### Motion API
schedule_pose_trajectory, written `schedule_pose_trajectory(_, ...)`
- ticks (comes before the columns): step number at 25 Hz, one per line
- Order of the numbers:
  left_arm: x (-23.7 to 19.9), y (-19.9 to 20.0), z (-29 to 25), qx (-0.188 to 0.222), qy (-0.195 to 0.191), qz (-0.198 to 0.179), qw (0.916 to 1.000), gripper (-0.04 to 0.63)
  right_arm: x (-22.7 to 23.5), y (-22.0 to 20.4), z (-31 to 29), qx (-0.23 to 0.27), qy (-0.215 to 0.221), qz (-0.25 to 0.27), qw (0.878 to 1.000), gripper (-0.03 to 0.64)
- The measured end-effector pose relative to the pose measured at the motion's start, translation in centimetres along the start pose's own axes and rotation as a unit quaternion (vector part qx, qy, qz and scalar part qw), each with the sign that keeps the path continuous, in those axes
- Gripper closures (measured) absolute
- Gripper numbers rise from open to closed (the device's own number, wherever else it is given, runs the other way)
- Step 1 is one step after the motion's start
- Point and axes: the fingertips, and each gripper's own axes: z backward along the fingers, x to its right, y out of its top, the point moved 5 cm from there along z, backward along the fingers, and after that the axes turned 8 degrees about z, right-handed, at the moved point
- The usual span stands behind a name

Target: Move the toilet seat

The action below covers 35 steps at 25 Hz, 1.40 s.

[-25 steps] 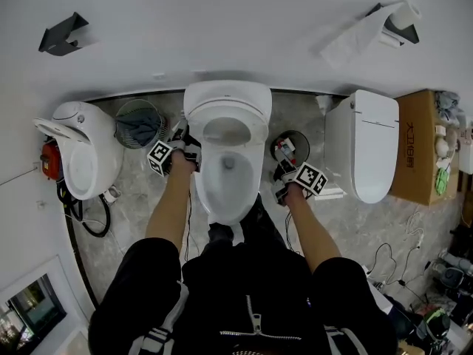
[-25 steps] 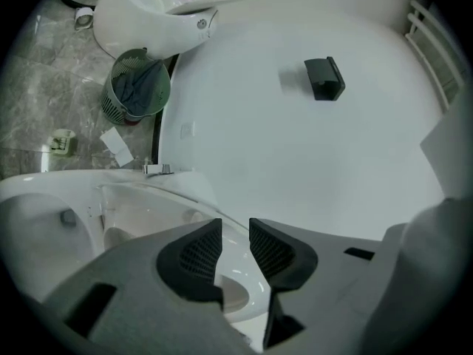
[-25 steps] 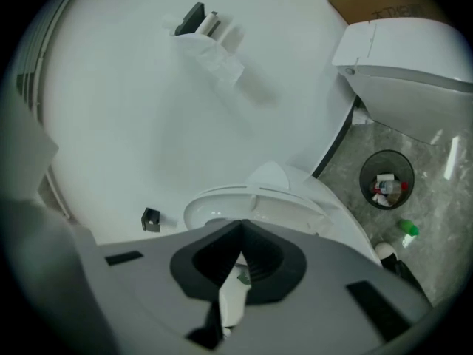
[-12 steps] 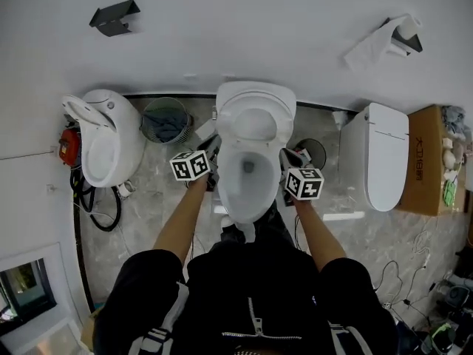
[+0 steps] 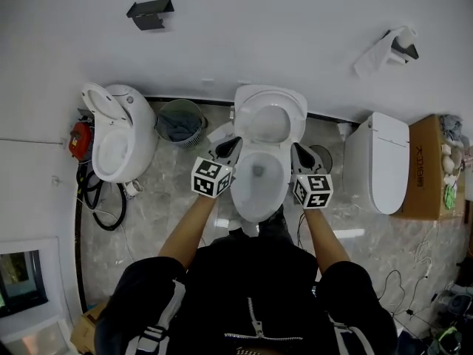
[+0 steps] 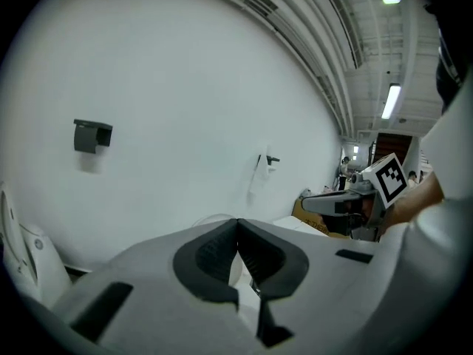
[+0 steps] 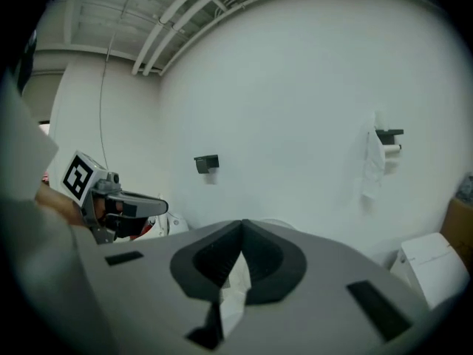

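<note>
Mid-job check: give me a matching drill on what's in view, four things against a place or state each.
Things:
1. right toilet
2. waste basket
3. paper roll
4. left gripper

Place or state:
A. on the wall, upper right, a strip hanging down
B. jaws shut
C. lid down
D. on the floor between the left toilet and the middle toilet

Pairs: 1-C, 2-D, 3-A, 4-B

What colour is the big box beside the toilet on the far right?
Brown, like cardboard: the box has dark print on top. It shows best in the head view.
</note>
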Motion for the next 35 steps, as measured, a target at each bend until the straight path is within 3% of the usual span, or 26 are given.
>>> schedule_pose_trajectory(9, 2.8, 2.1, 6.4, 0.038, -0.028, -0.047, 0.9978, 0.595, -4.1, 2.9, 5.5, 0.052, -0.023, 0.001, 0.998, 0.615)
schedule_pose_trajectory(20, 4.3, 2.1, 8.6, 0.056, -0.031, -0.045, 0.9969, 0.595, -6.1, 3.7, 8.9, 0.076, -0.028, 0.018, 0.997, 0.617)
schedule_pose_trajectory(35, 4.0, 2.4, 8.4, 0.057, -0.025, -0.035, 0.9975, 0.595, -5.1, 3.3, 9.1, 0.064, -0.028, 0.022, 0.997, 0.617)
